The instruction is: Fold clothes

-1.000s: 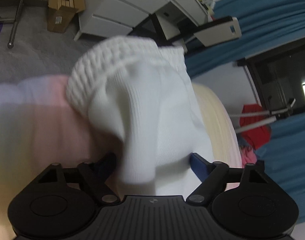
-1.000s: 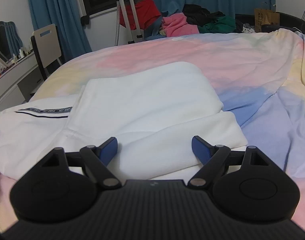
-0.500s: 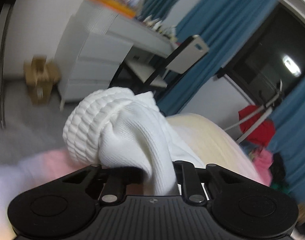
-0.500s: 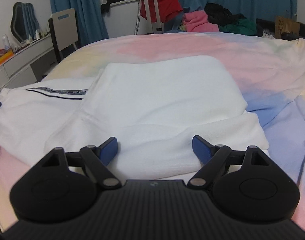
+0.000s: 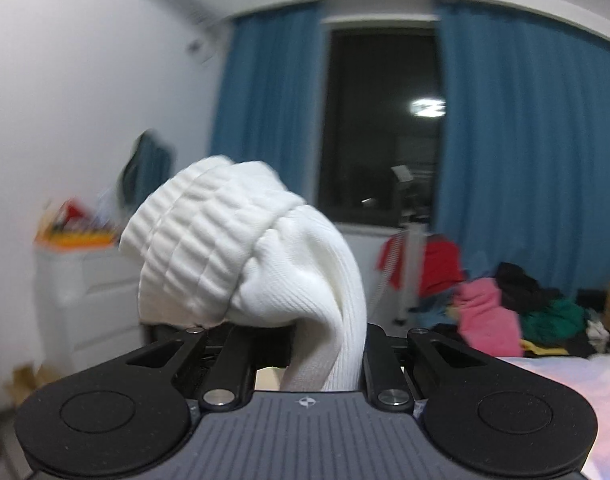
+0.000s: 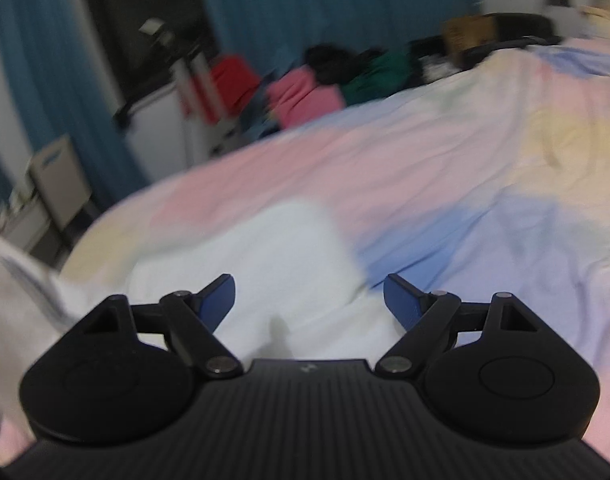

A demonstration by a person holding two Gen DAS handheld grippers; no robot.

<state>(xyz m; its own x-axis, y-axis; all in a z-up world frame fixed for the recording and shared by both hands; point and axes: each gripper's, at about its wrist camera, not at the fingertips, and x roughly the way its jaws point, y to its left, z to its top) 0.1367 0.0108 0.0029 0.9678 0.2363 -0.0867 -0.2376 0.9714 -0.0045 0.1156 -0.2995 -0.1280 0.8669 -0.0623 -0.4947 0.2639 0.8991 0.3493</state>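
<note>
- Here, the left gripper (image 5: 305,344) is clamped tight on a bunch of the white garment (image 5: 249,256), lifted so the ribbed cuff bulges up above the jaws in the left wrist view
- The cloth fills the middle of that view; far behind it stand blue curtains (image 5: 525,160) on either side of a dark window (image 5: 381,120)
- To the far right lies a pile of clothes (image 5: 517,312), pink, green and black, beside a red item on a stand
- The right gripper (image 6: 309,300) has its blue pads (image 6: 219,298) spread wide with nothing between them, hovering over the rest of the white garment on the bed
- That garment lies near, on the left half of the pastel bedspread (image 6: 465,168); one part with a dark stripe rises at the near left edge
- The right wrist view is blurred, so folds are hard to make out
</note>
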